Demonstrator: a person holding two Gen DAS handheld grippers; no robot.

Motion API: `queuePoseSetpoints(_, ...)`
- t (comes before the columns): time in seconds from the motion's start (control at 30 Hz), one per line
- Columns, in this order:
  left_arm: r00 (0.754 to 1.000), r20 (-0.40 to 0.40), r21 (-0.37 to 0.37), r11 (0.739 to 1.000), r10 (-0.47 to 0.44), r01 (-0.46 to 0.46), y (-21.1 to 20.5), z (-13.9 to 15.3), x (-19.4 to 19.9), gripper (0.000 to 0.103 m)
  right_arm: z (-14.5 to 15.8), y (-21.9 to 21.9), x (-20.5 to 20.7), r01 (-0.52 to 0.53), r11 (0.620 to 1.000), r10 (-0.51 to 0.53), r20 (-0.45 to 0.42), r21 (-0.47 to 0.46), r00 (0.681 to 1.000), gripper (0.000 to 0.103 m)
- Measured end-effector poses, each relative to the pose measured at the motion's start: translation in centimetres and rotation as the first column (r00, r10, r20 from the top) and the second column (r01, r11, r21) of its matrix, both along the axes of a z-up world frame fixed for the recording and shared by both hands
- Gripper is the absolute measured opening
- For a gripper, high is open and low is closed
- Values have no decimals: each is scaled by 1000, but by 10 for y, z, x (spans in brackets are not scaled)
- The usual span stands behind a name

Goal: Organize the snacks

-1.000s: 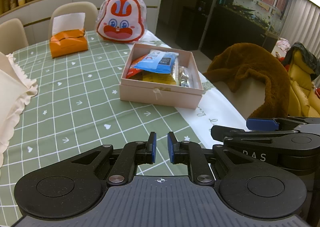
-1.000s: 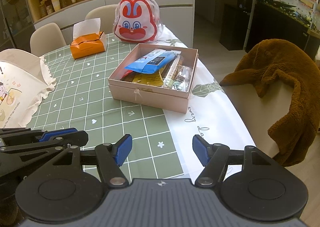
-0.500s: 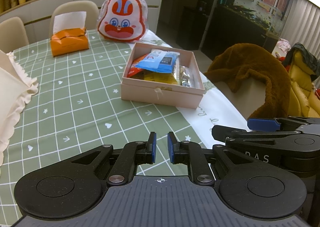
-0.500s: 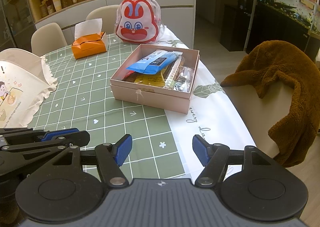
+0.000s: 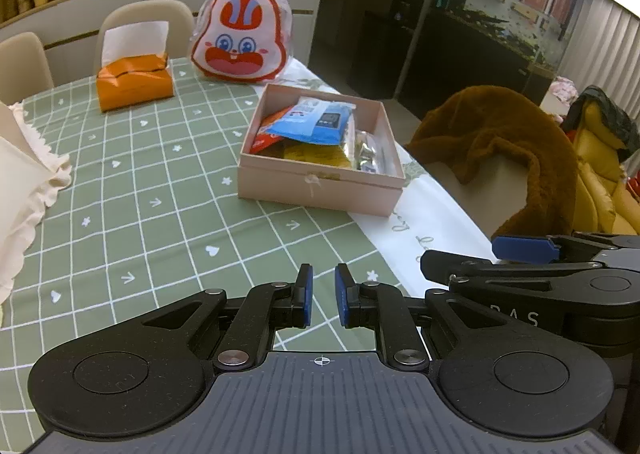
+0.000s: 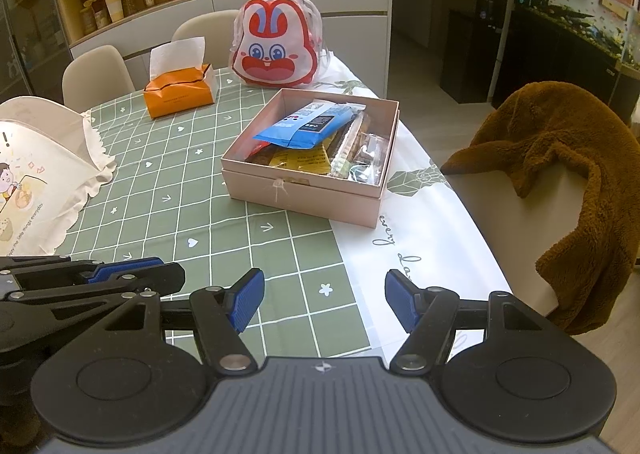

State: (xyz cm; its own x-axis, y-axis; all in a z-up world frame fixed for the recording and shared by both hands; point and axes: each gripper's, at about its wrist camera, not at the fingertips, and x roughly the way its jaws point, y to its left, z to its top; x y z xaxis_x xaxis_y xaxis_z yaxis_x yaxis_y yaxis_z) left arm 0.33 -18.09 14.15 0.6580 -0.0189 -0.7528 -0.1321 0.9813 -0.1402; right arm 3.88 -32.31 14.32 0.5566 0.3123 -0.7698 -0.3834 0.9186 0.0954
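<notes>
Blue-padded grippers: two. The left gripper (image 5: pixel 321 296) has its fingers drawn nearly together with only a narrow slit between the pads, and nothing sits in that slit.
Right gripper (image 6: pixel 324 304): fingers spread wide apart, holding nothing; it hangs over the near edge of the table, side by side with the left one.
Tablecloth (image 6: pixel 168 190): one, green with a white grid and small hearts, stars and arrows; a white printed border runs along its right edge.
Pink box (image 6: pixel 304 196): one, open-topped, standing on the cloth ahead of both grippers, well apart from them, near the right edge of the table.
Snacks in the box: a blue packet (image 6: pixel 308 126) lies on top and slants across the box; a yellow packet (image 6: pixel 304 160) lies under it; a red packet (image 5: pixel 266 138) peeks out at the left side; clear-wrapped items (image 6: pixel 366 158) fill the right side. An exact count of the clear-wrapped ones cannot be made.
Rabbit-face bag (image 6: pixel 276 50): one, red and white, upright just behind the box.
Tissue box (image 6: pixel 180 96): one, orange, with a white tissue standing out of it, left of the rabbit bag.
Cream fabric cover (image 6: pixel 40 170): one, frilled, at the left edge of the table.
Chairs: two pale ones (image 6: pixel 96 74) behind the table; a third at the right has a brown fleece (image 6: pixel 576 158) draped over it.
</notes>
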Motion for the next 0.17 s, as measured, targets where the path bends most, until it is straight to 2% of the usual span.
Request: queuePoseSetpoints(0.17,1000,11,39,999,2,-2,-3,-1,1,16,-1,-1,2,2,1000,-2,-7,2,1000,67)
